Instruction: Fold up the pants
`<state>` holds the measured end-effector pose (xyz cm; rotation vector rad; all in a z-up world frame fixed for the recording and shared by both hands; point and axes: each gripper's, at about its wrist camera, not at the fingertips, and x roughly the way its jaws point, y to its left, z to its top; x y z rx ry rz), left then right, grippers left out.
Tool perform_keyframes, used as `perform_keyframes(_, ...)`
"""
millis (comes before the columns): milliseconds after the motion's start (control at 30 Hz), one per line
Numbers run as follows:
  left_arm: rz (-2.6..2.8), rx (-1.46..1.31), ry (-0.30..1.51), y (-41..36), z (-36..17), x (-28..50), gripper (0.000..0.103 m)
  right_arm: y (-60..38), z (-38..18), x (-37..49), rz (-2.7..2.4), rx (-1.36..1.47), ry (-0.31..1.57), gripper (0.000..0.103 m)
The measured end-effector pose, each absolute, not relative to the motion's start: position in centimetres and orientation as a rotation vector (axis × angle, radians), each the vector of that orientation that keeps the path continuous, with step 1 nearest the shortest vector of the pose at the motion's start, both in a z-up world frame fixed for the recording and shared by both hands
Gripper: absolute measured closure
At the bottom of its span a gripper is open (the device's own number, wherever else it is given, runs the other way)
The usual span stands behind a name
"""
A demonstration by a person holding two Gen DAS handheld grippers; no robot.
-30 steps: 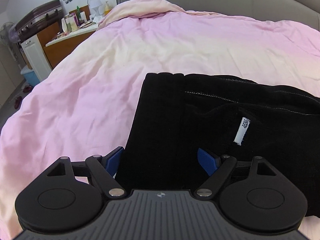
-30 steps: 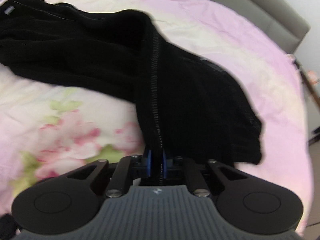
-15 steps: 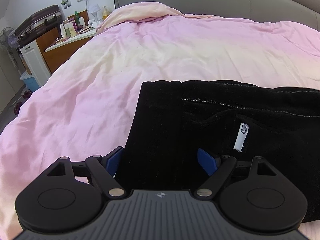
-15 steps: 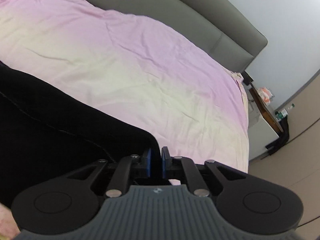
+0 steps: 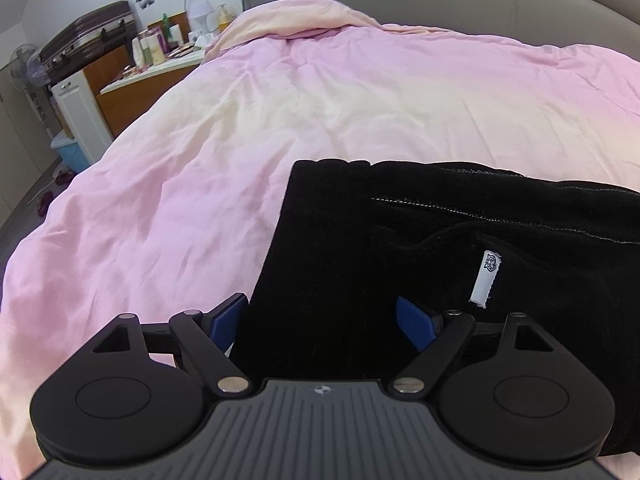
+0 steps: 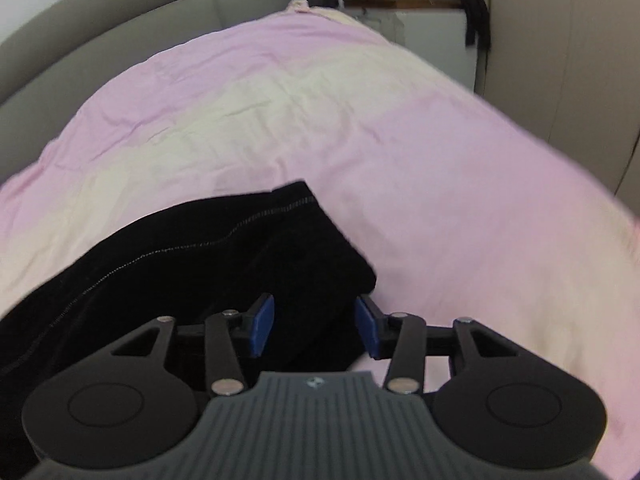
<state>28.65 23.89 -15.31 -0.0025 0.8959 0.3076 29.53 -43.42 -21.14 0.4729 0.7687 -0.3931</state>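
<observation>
Pants [image 5: 400,248] btwn fingers of both spread grippers, unclamped.

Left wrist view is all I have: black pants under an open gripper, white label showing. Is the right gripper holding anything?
Observer: No. The right gripper is open, its jaws either side of a fold of the pants.
Operator: Where does the fabric end on that side?
Observer: In a stitched corner lying on the pink duvet.
Operator: What lies beyond the bed there?
Observer: A wooden shelf with something dark hanging off its end.
</observation>
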Motion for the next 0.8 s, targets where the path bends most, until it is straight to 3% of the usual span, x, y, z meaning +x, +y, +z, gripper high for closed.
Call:
perform_keyframes(233, 0.340, -0.138, 0.928, 25.2, -15.0, 28.2, 0.005, -45.1, -23.7, 30.1, -0.342, 0.821, 0.713, 0.061)
perform_keyframes(300, 0.344, -0.153, 0.931, 25.4, -15.1, 28.2, 0.005, -44.9, -24.6, 30.4, -0.329, 0.853, 0.727, 0.095)
perform_keyframes(333, 0.345, -0.159, 0.932, 25.4, -15.2, 28.3, 0.005, -44.9, -24.7, 30.3, -0.324, 0.859, 0.723, 0.102)
perform_keyframes(500, 0.350, -0.175, 0.933, 25.6, -15.1, 28.3, 0.005, -46.0, -19.6, 26.1, -0.233, 0.952, 0.468, 0.103)
perform_keyframes(667, 0.352, -0.166, 0.928, 25.3, -15.1, 28.2, 0.005, -46.5, -21.5, 26.2, -0.354, 0.918, 0.612, 0.103)
perform_keyframes(800, 0.395, -0.204, 0.935, 25.8, -13.5, 27.1, 0.014, -47.0, -24.6, 27.0, -0.357, 0.871, 0.663, 0.102)
